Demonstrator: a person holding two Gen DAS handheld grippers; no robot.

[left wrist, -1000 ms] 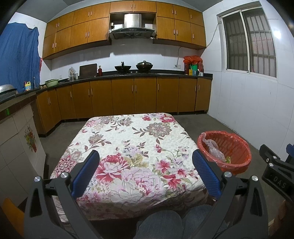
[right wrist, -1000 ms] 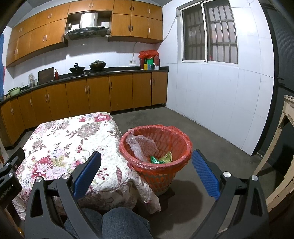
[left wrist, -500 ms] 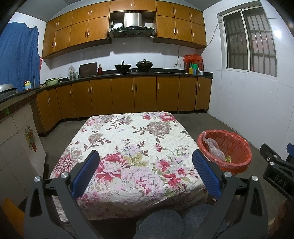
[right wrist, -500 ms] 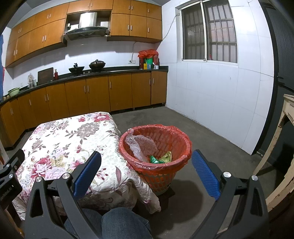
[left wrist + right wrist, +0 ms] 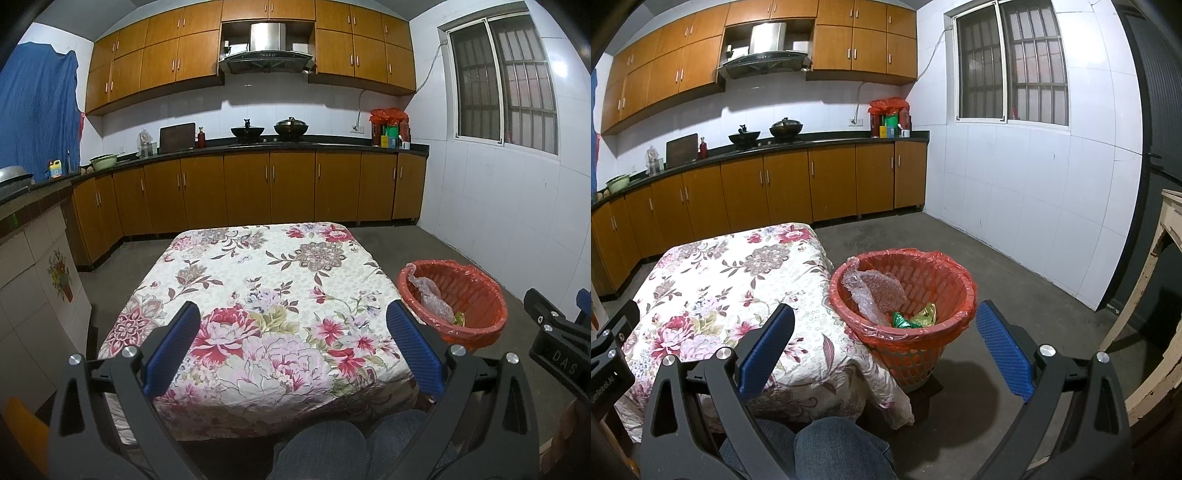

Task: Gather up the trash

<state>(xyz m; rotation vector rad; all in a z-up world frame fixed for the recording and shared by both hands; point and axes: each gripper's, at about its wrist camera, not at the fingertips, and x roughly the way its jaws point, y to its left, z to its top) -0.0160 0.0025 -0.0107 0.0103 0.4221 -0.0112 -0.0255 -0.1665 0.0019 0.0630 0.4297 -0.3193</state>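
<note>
Up close, the left gripper (image 5: 293, 345) is spread wide, its two blue-padded fingers (image 5: 173, 347) well apart and nothing between them. Beyond and between those fingers lies the table, covered with a flowered tablecloth (image 5: 266, 280); no loose item shows on the cloth. Off past the right finger, beside the table's right edge, stands the red waste basket (image 5: 480, 295) lined with a red plastic bag, and a crumpled sheet of clear bubble wrap (image 5: 430, 295) leans against its inner wall. At the far right edge of that view, part of the other tool's black frame juts in.

The right gripper (image 5: 884, 343) is likewise wide open and holds nothing, its blue pads (image 5: 1004, 352) far apart. Straight ahead between its fingers sits the waste basket (image 5: 956, 295), touching the hanging edge of the tablecloth (image 5: 720, 280) on the left-finger side. Inside it the bubble wrap (image 5: 875, 291) rests against the near-left wall, with a green foil wrapper (image 5: 903, 321) and a yellow wrapper (image 5: 925, 314) lying lower down, just beside it. Below both grippers, the person's knees in blue jeans (image 5: 827, 446) show at the bottom of the view. Far ahead runs a dark counter over brown wooden cabinets (image 5: 266, 192), with two woks (image 5: 269, 129) on the stove.
</note>
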